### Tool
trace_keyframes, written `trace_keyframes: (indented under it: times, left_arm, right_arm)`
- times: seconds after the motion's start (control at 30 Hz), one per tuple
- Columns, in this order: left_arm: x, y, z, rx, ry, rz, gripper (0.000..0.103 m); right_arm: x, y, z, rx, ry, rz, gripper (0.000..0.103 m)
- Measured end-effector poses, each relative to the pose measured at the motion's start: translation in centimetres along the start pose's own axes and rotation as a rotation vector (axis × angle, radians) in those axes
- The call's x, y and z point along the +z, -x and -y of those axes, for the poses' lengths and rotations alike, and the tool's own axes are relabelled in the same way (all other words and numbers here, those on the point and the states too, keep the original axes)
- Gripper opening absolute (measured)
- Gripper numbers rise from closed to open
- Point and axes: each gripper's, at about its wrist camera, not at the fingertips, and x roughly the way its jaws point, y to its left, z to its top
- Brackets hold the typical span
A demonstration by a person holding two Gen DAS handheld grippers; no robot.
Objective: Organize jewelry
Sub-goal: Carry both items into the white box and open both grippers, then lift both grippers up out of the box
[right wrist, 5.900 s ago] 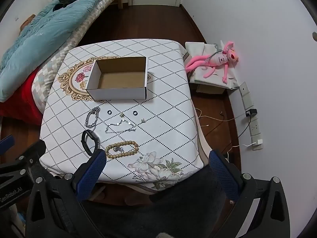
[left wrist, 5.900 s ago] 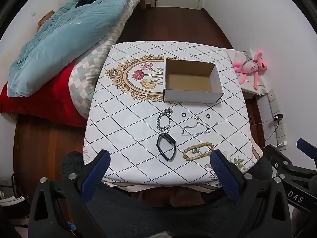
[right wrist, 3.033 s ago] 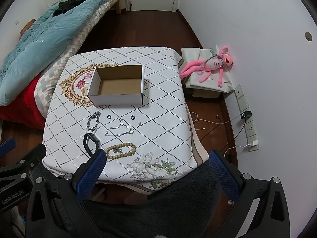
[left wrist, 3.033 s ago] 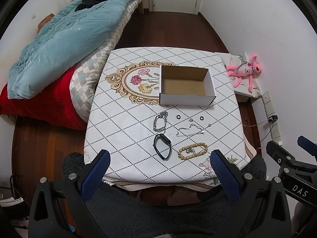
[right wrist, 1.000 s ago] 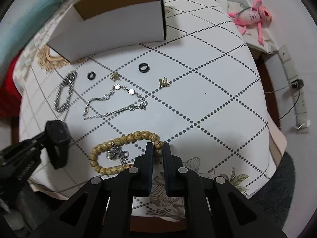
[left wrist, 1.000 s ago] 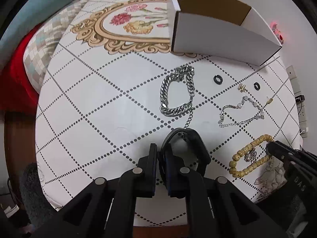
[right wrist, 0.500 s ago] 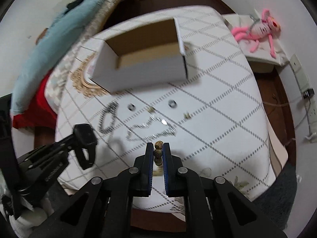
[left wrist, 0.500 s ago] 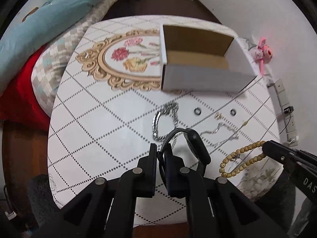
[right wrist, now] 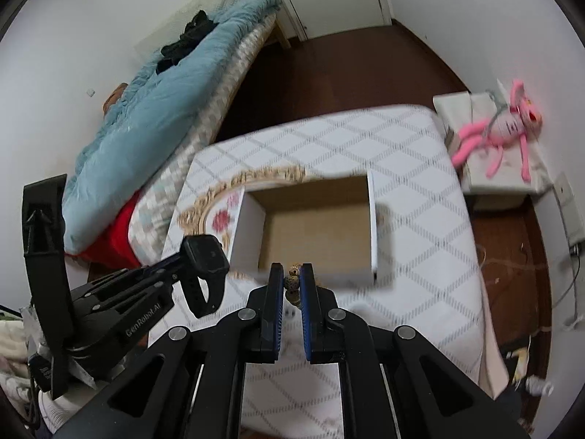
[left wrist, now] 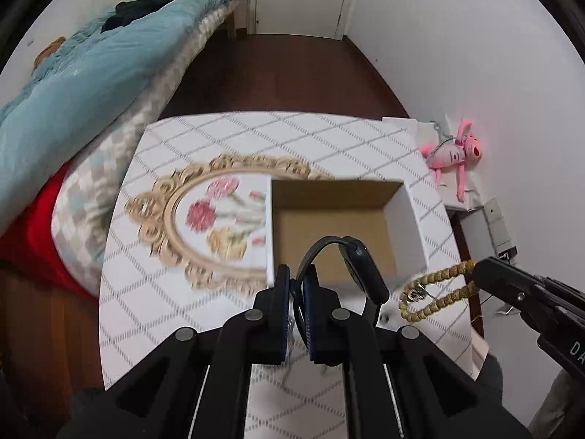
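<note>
1. Jewelry is our subject, and two pieces of it are in the air now: a black watch (left wrist: 360,267) and a wooden bead bracelet (left wrist: 433,291). Both hang above the counter (left wrist: 153,314), near the front wall of the open cardboard box (left wrist: 406,203).

2. We judge that the step in hand is the carrying. Both pieces are lifted and brought toward the box, but neither is inside it yet. The box looks empty as far as we can see its brown floor.

3. The left tongs (left wrist: 297,285) are closed to a narrow gap on the strap of the watch. The watch body stands up and forward of the tips, over the near part of the box opening.

4. The right tongs (right wrist: 291,281) are also almost closed. They pinch one or two beads of the bracelet between the blue pads. In the left view the rest of the bracelet hangs down as a loop, with a small metal charm on it.

5. For the next move, we think each tongs needs to go a little more forward, until the piece is over the box floor, and then open. The bracelet loop swings freely, so it can catch on the box wall if it comes in too low.

6. Other small pieces on the counter are blurred here, and we cannot tell them apart.
</note>
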Motion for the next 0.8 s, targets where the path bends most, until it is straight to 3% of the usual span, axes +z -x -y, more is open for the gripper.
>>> trace_keyframes:
  times: [0.3,0.37,0.53,0.57,0.6,0.63,0.67,0.7,0.8]
  left_arm:
    - [4.6,-4.9,0.7,-0.045,-0.004,-0.100,0.005]
    - [5.2,-6.0,0.8,-0.049,0.002,-0.134,0.012]
    - [6.0,-7.7,0.2,-0.052,0.075,-0.206,0.018]
    - [6.1,-7.8,0.0,-0.059,0.088,-0.209,0.021]
    - [6.2,-7.7,-0.2,-0.061,0.098,-0.209,0.031]
    - [6.2,-7.5,-0.4,-0.054,0.104,-0.200,0.048]
    - [6.2,-7.3,-0.4,-0.042,0.105,-0.186,0.064]
    - [6.2,-6.8,-0.5,-0.021,0.101,-0.167,0.068]
    - [6.2,-6.3,-0.8,0.027,0.083,-0.136,0.072]
  right_arm:
    - [5.8,-5.4,1.2,0.000,-0.021,-0.065,0.009]
    - [6.4,-6.7,1.6,0.006,-0.027,-0.089,0.009]
    - [7.3,-9.8,2.3,0.014,-0.029,-0.187,0.010]
    - [7.3,-10.1,2.6,0.011,-0.038,-0.200,0.010]
    - [7.3,-10.5,3.0,0.004,-0.044,-0.214,0.011]
    - [7.2,-10.6,3.1,0.001,-0.046,-0.218,0.014]
    - [7.2,-10.6,3.4,-0.017,-0.050,-0.218,0.025]
    - [7.0,-10.5,3.6,-0.034,-0.048,-0.214,0.037]
    - [6.8,-10.1,3.9,-0.081,-0.043,-0.195,0.059]
